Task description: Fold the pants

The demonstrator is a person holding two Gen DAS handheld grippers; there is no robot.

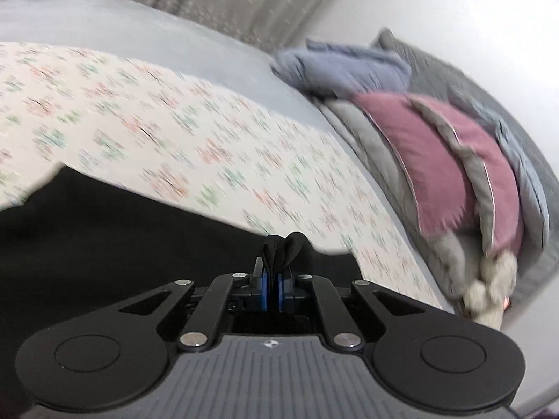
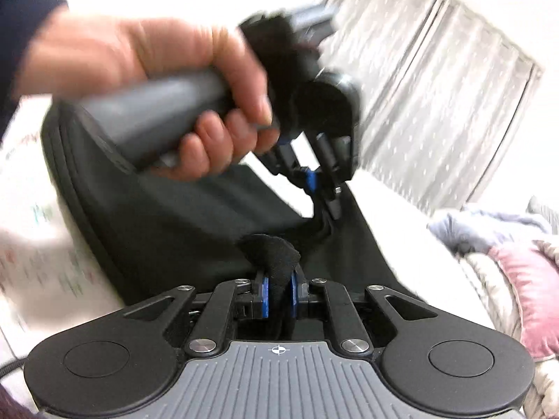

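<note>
My left gripper [image 1: 271,281] is fully closed, its blue pads [image 1: 263,289] pinching a small bunch of the black pants [image 1: 104,230]. My right gripper [image 2: 278,295] is nearly closed on a thicker fold of the same pants [image 2: 195,223], which bulges up between its pads [image 2: 265,296]. In the right wrist view, my left hand [image 2: 167,80] holds its tool above and beyond the right one, with cloth hanging from the left fingers [image 2: 330,195]. The pants lie partly on the bed [image 1: 174,132], on the patterned sheet, and partly lifted between the two grips. A pile of pillows [image 1: 447,160] sits at the far right of the bed.

Hazards from this state:

1. Slip at the left grip. Only a thin tuft shows past the pads. A sharp pull may draw it free and drop that corner.
2. Uneven layers. I cannot tell how many layers each grip holds. If one holds a single layer, the fold may come out skewed.
3. Slack between grips. The cloth sags and creases between the tools. Laying it down without tension may trap wrinkles.
4. Tool collision. The two tools stand near each other; bringing them together carelessly may knock a grip loose.
5. Speed. Both views are blurred, so I judge the edges hard to align at this pace.
</note>
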